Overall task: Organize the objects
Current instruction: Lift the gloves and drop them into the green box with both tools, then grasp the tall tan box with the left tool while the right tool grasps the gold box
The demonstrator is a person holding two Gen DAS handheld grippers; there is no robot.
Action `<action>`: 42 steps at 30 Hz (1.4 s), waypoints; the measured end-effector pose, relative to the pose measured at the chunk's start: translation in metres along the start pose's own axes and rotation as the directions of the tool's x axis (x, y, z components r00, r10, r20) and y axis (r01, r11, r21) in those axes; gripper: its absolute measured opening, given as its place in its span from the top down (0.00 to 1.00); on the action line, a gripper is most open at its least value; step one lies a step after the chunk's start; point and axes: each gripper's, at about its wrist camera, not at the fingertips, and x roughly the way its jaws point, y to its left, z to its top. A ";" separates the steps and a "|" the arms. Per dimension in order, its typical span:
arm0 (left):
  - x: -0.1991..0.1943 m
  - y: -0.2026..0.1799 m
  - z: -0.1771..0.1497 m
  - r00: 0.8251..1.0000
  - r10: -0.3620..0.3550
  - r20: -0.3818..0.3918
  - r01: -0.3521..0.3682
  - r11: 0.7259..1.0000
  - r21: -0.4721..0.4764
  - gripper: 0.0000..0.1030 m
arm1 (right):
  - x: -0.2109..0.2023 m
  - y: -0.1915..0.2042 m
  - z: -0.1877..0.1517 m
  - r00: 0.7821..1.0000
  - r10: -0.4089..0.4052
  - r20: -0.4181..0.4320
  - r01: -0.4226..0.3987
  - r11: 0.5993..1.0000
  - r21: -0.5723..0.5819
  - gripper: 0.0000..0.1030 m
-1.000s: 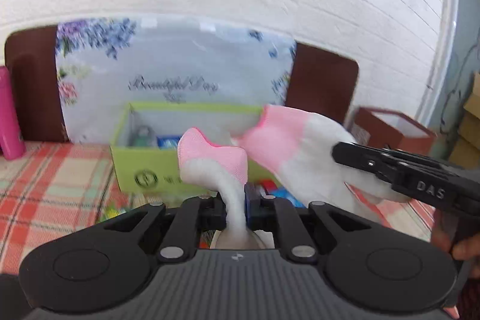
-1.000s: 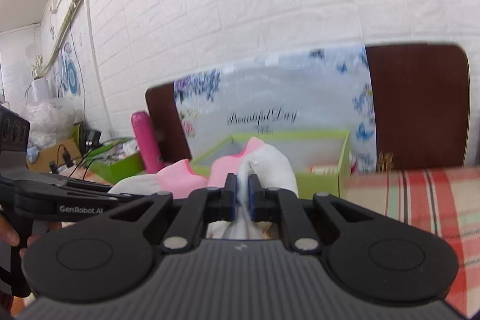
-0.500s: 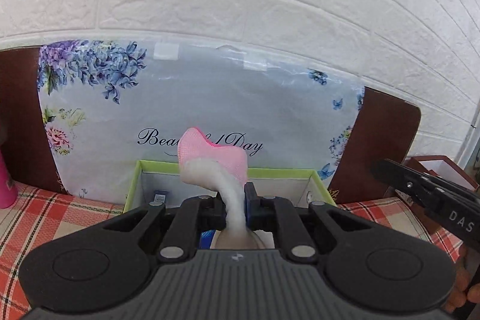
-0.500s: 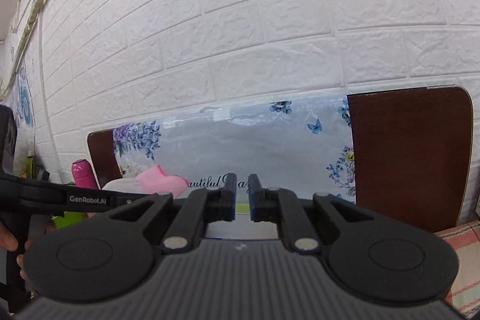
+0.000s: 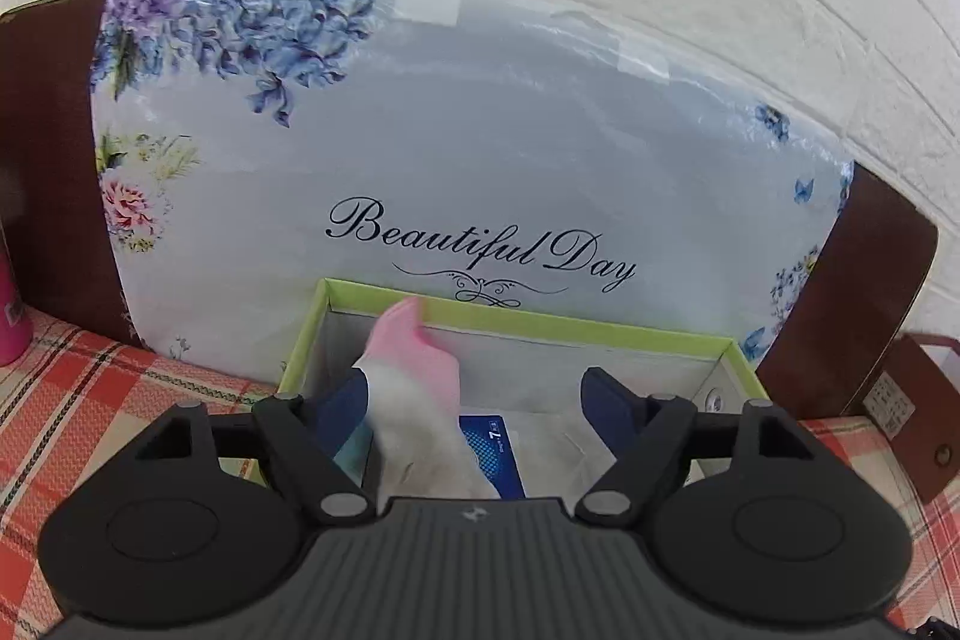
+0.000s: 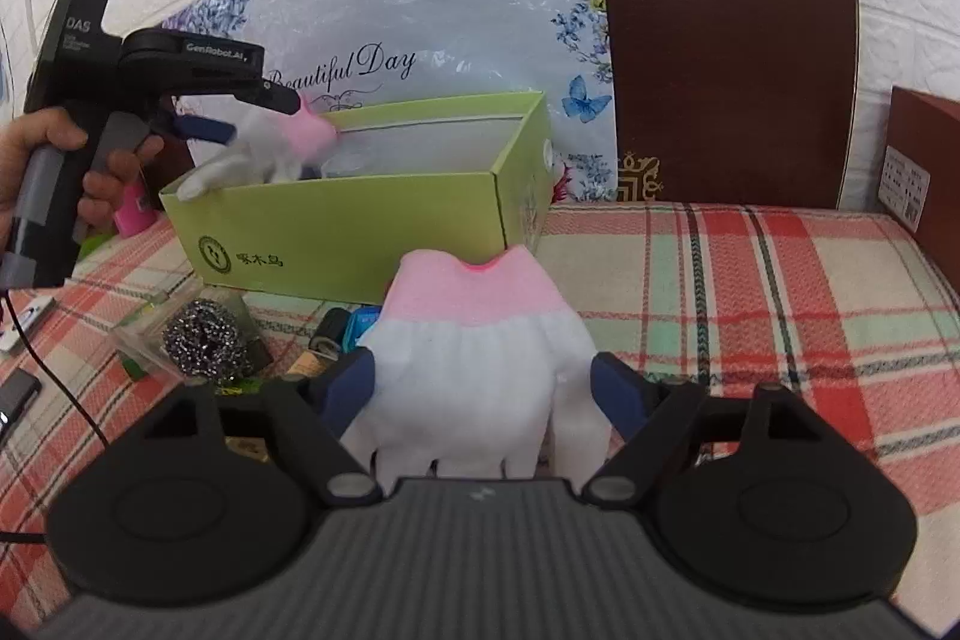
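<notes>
A white glove with a pink cuff (image 5: pixel 414 388) drops between my left gripper's (image 5: pixel 474 400) open jaws into the green box (image 5: pixel 540 325). In the right wrist view the same glove (image 6: pixel 270 148) hangs over the green box's (image 6: pixel 360 214) left rim, under the left gripper (image 6: pixel 204 124). A second white and pink glove (image 6: pixel 474 358) lies on the checked cloth between my right gripper's (image 6: pixel 483 388) open jaws, untouched by the pads.
A steel scouring ball (image 6: pixel 207 337) and small items lie left of the second glove. A floral "Beautiful Day" bag (image 5: pixel 468 148) and brown headboard (image 6: pixel 726 58) stand behind the box. A brown box (image 6: pixel 924 166) sits at right, a pink bottle (image 5: pixel 9 322) at left.
My left gripper opened over the green box and let go of its glove. My right gripper opened and came down over the second glove on the cloth.
</notes>
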 end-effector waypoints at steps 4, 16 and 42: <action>-0.023 0.003 -0.001 1.000 0.010 0.018 -0.010 1.000 0.010 0.21 | -0.001 0.003 0.001 0.998 0.065 -0.006 -0.065 0.998 -0.013 0.58; -0.066 0.001 -0.011 0.998 0.014 0.053 -0.014 1.000 -0.001 0.21 | -0.030 0.019 0.046 0.984 0.117 0.135 -0.108 0.992 -0.070 0.89; -0.114 -0.004 -0.075 0.999 0.031 -0.033 -0.029 0.999 0.041 0.19 | -0.011 0.036 0.079 0.951 0.023 0.308 0.020 0.991 -0.136 0.00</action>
